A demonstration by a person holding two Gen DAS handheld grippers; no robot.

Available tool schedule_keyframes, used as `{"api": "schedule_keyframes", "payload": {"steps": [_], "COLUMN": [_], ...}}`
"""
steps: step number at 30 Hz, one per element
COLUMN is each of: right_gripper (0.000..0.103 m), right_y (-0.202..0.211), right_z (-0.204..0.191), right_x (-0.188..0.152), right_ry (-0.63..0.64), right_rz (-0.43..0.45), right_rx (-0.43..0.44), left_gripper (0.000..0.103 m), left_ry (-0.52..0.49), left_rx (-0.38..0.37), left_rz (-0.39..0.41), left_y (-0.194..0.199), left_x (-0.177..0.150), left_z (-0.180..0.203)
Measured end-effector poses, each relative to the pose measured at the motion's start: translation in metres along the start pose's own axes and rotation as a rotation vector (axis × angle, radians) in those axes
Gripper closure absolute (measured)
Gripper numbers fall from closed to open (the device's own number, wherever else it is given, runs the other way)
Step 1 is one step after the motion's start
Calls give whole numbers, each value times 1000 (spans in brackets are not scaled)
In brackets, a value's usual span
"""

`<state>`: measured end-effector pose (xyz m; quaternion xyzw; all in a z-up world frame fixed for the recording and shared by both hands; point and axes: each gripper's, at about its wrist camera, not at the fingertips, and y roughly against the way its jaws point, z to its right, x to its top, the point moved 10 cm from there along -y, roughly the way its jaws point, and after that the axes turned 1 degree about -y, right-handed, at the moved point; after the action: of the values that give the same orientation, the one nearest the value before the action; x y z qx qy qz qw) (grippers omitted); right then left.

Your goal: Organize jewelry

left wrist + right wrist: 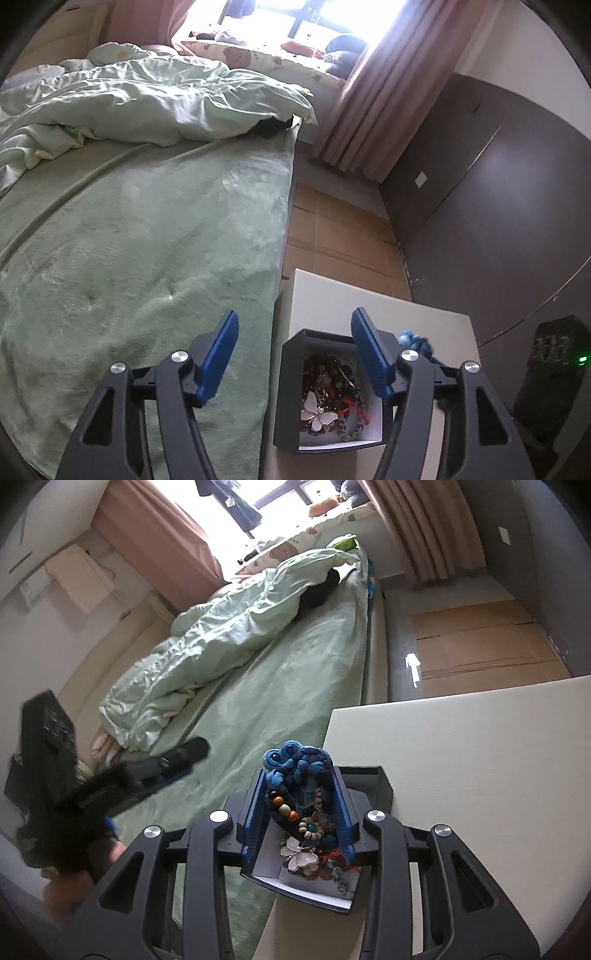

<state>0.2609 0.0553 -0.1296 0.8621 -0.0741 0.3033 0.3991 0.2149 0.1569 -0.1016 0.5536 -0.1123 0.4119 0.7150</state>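
left gripper (291, 354): jaws apart, nothing between, hanging at the box's 10 o'clock over the bed (147, 240) edge
right gripper (301, 808): jaws around the blue braid (295, 760), pads look pressed on it
box (290, 387): on white table (480, 775), tangled jewelry inside, butterfly (301, 858) at 6 o'clock
step: lifting braid out of box
next: raise clear, watch for snagged beads (284, 805)
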Motion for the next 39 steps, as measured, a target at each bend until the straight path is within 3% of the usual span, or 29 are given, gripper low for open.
{"api": "schedule_keyframes", "payload": {"steps": [1,2,3,10,17,28,32,35,39], "right_gripper": [44,24,15,14,13,7,5,5,5], "right_y": [-6,-9,-9,30,75,121,142,160,178], "right_z": [2,3,5,29,48,51,47,46,48], "right_x": [-2,-4,-4,7,16,10,7,-1,-19], "right_ry": [8,5,-1,-71,-97,-65,-32,-23,-22], "right_rz": [-18,-32,-32,67,136,130,143,158,158], "right_rx": [-26,-35,-41,-32,-75,-153,-191,-211,-238], "left_gripper": [40,40,40,34,8,8,8,8,8], "left_ry": [2,4,6,23,-50,-197,-248,-275,-298], "left_rx": [-6,-12,-15,-40,-52,-55,-21,27,7], "left_rz": [1,2,3,3,10,18,24,35,55], "left_y": [2,4,6,13,19,46,61,71,89], "left_x": [0,0,1,0,-7,-13,-18,-24,-31], "left_z": [0,-1,-1,-1,21,54,60,63,77]}}
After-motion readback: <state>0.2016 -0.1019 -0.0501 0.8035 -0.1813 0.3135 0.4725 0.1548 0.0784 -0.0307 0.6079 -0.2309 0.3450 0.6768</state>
